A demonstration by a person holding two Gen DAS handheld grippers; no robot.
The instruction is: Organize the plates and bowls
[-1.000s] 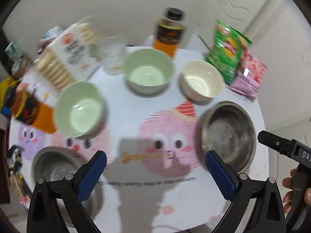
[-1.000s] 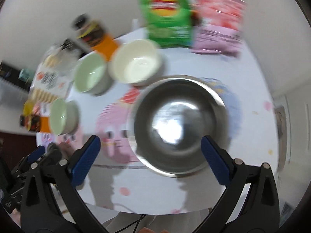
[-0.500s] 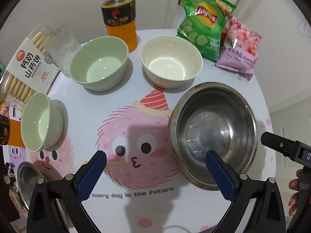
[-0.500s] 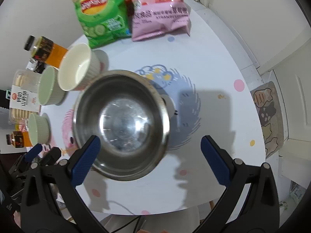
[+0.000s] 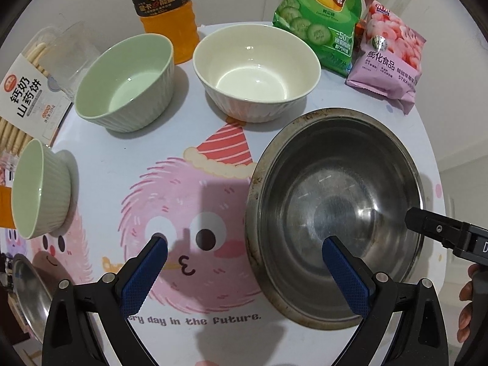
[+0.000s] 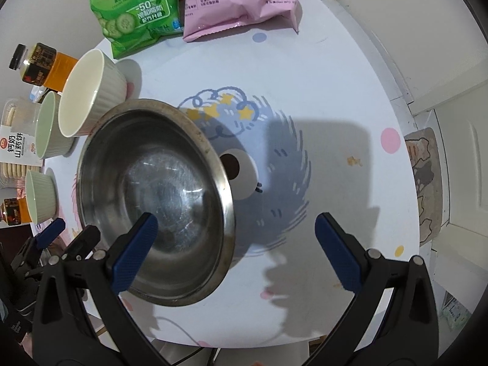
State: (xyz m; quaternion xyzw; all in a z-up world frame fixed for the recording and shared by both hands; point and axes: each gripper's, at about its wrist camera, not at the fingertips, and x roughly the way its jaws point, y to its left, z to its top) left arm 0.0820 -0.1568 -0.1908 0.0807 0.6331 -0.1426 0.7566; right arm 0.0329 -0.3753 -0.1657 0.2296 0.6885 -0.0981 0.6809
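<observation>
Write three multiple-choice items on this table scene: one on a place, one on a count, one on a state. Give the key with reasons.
1. What stands directly behind the cream bowl?
A. green chip bag
B. biscuit box
C. glass

2. How many pale green bowls are on the table?
A. one
B. two
C. four

3. What is the state of the right gripper?
A. shut on a bowl
B. open, holding nothing
C. shut on a bag

Key:
1 A, the green chip bag rises behind the cream bowl's far rim.
2 B, only one green bowl and another green bowl show.
3 B, its jaws stand wide apart, one over the steel bowl.
</observation>
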